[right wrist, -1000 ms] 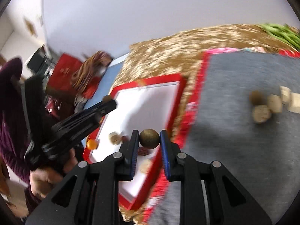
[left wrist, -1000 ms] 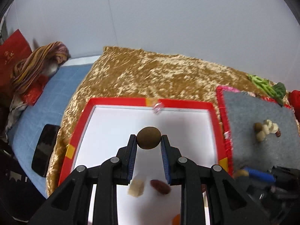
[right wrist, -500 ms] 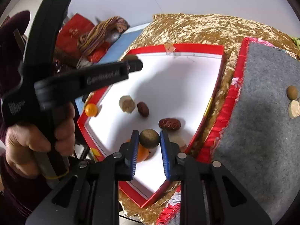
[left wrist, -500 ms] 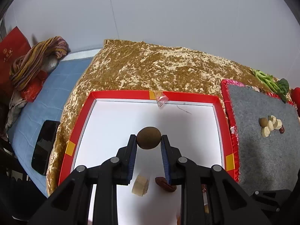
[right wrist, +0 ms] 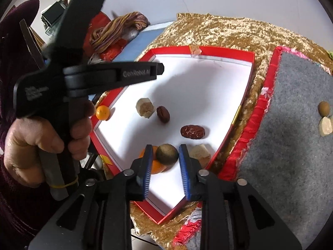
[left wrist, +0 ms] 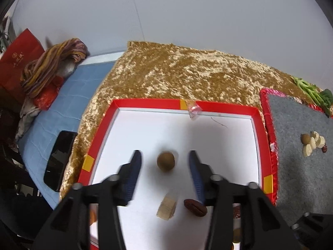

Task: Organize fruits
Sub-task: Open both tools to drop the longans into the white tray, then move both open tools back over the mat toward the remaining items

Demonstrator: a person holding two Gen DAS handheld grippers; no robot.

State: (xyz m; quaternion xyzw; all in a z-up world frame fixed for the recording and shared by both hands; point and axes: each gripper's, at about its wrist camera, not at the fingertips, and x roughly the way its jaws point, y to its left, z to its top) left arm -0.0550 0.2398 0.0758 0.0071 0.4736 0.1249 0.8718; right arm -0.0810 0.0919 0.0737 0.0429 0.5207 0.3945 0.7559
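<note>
My left gripper point(left wrist: 165, 166) is open over the red-rimmed white tray point(left wrist: 145, 103). A round brown fruit point(left wrist: 165, 162) sits free between its spread fingers. A pale chunk point(left wrist: 166, 208) and a dark date point(left wrist: 195, 208) lie nearer in the tray. My right gripper point(right wrist: 164, 158) is shut on a second round brown fruit point(right wrist: 167, 154), held above the tray's near corner over an orange point(right wrist: 154, 165). The right wrist view also shows two dates point(right wrist: 163, 114) point(right wrist: 192, 131), a pale chunk point(right wrist: 145, 107), a small orange point(right wrist: 102, 112) and the left gripper point(right wrist: 158, 69).
A grey felt mat point(left wrist: 297, 166) with a red edge lies right of the tray and holds a small heap of fruit pieces point(left wrist: 312, 142). A gold cloth point(left wrist: 177, 73) covers the table. A black phone point(left wrist: 59, 159) lies on blue bedding at left. Green vegetables point(left wrist: 314, 95) sit at far right.
My left gripper has opened and let go of the round brown fruit, which now sits in the tray. My right gripper holds its fruit lower over the tray's near corner.
</note>
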